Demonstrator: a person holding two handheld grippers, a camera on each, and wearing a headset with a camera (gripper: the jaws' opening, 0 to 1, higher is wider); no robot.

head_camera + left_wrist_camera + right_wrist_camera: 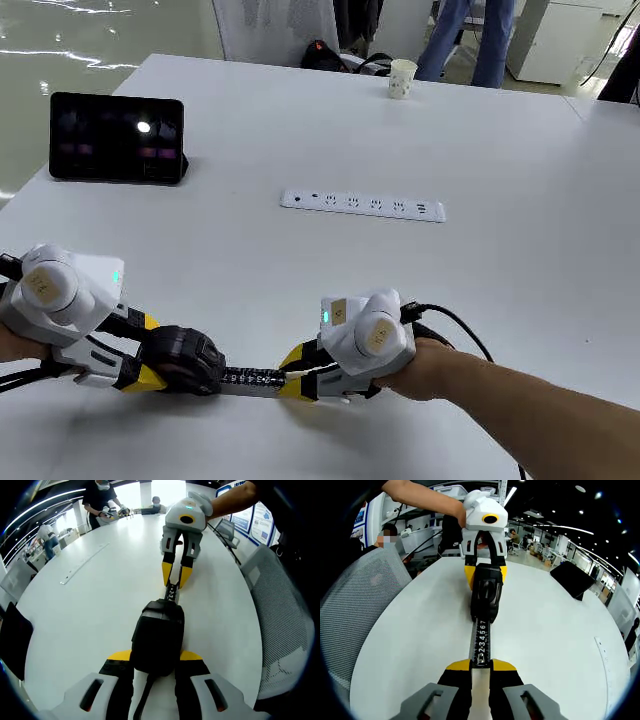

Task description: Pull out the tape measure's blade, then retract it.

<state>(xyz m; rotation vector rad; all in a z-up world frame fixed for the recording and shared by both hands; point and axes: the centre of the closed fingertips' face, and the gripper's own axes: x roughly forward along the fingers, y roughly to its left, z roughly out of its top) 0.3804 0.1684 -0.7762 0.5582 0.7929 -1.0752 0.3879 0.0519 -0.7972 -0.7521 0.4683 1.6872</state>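
Note:
A black tape measure [185, 360] rests on the white table [320, 150] near its front edge. My left gripper [140, 365] is shut on its case [157, 637], yellow fingertips on either side. A short length of black blade [252, 378] with white numbers runs right from the case. My right gripper [293, 372] is shut on the blade's end [481, 656]. In the right gripper view the case [486, 597] sits ahead with the left gripper [485, 575] behind it. The left gripper view has the right gripper [175, 575] facing me at the blade's far end.
A white power strip [362, 205] lies mid-table. A black tablet [117, 138] stands at the left, a paper cup [402, 78] at the far edge. A cable [455, 325] trails from the right gripper. People stand beyond the table, and a mesh chair [280, 630] is beside it.

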